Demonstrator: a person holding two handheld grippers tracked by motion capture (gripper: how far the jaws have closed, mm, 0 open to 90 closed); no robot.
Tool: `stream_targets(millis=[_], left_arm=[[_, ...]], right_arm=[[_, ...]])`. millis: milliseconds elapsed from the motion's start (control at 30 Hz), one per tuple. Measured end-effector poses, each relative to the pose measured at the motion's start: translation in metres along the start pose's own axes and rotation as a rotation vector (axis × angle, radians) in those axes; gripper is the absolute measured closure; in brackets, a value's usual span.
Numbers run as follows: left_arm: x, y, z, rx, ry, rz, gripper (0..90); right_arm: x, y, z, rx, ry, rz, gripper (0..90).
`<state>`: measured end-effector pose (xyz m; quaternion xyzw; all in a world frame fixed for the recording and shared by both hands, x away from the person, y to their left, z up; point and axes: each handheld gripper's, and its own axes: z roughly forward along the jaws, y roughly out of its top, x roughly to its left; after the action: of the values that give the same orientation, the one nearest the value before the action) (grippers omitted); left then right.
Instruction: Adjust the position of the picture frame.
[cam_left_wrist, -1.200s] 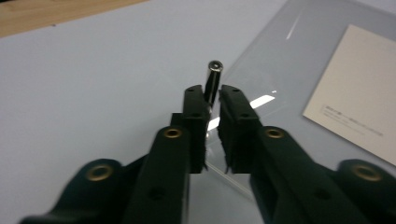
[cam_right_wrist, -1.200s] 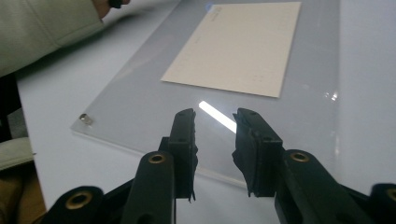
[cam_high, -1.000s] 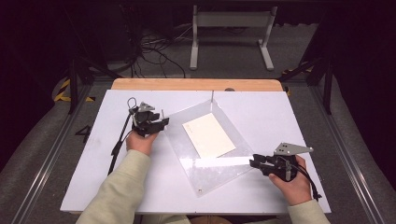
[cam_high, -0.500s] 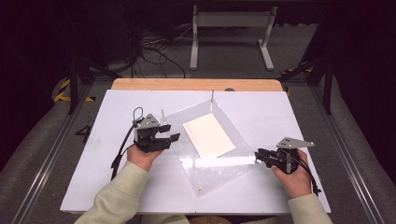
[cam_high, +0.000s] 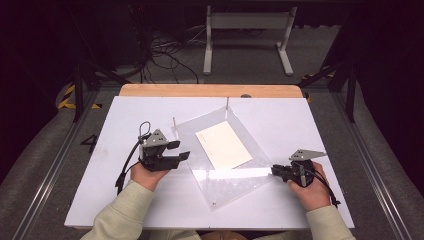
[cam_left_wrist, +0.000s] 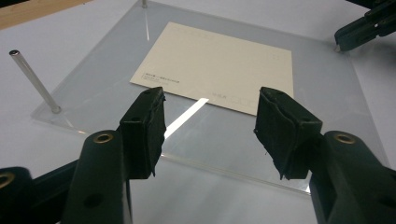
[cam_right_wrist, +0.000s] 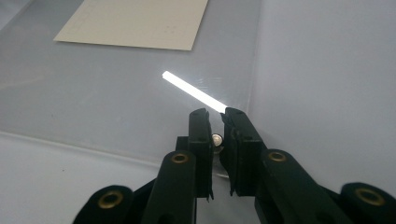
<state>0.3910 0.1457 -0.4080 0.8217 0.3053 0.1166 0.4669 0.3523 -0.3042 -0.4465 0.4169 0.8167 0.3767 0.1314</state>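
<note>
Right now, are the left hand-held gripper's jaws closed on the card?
No, the left hand-held gripper is open, its jaws wide apart short of the card.

The clear, smooth plastic sheet (cam_left_wrist: 299, 116) is shining and throwing back a bright stripe of light. The cream paper card (cam_left_wrist: 219, 65) is looking flat and dull. The thin metal pin (cam_left_wrist: 33, 81) is gleaming. The white table top (cam_high: 125, 115) is looking smooth and matt, its far wooden edge (cam_high: 210, 90) pale.
</note>
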Motion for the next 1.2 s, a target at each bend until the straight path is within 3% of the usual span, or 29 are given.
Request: stream_targets(millis=[67,200,333,500,600,900,1067,1200], left_arm=[[0.002,-0.001,0.0,-0.002,-0.004,-0.018,42.4],[0.003,-0.001,0.001,0.004,-0.004,-0.011,42.2],[0.007,-0.002,0.001,0.007,0.003,-0.023,42.1],[0.012,-0.004,0.0,-0.004,0.003,-0.046,41.9],[0.013,-0.004,0.0,0.0,0.0,-0.045,41.6],[0.015,-0.004,0.001,0.002,0.007,-0.043,41.0],[0.015,-0.005,0.001,0.0,0.005,-0.054,40.7],[0.015,-0.005,0.0,0.001,0.005,-0.057,40.6]], right_arm=[[0.001,0.0,0.0,0.004,-0.01,-0.016,82.5],[0.005,0.002,0.0,0.022,-0.008,-0.059,82.7],[0.014,0.003,0.0,0.065,0.075,-0.099,82.6],[0.033,0.006,0.0,0.13,0.142,-0.175,82.5],[0.046,0.008,0.001,0.175,0.206,-0.206,82.4],[0.075,0.007,0.006,0.201,0.3,-0.241,82.3],[0.09,0.003,0.01,0.189,0.385,-0.243,82.2],[0.102,0.002,0.013,0.187,0.407,-0.256,82.3]])
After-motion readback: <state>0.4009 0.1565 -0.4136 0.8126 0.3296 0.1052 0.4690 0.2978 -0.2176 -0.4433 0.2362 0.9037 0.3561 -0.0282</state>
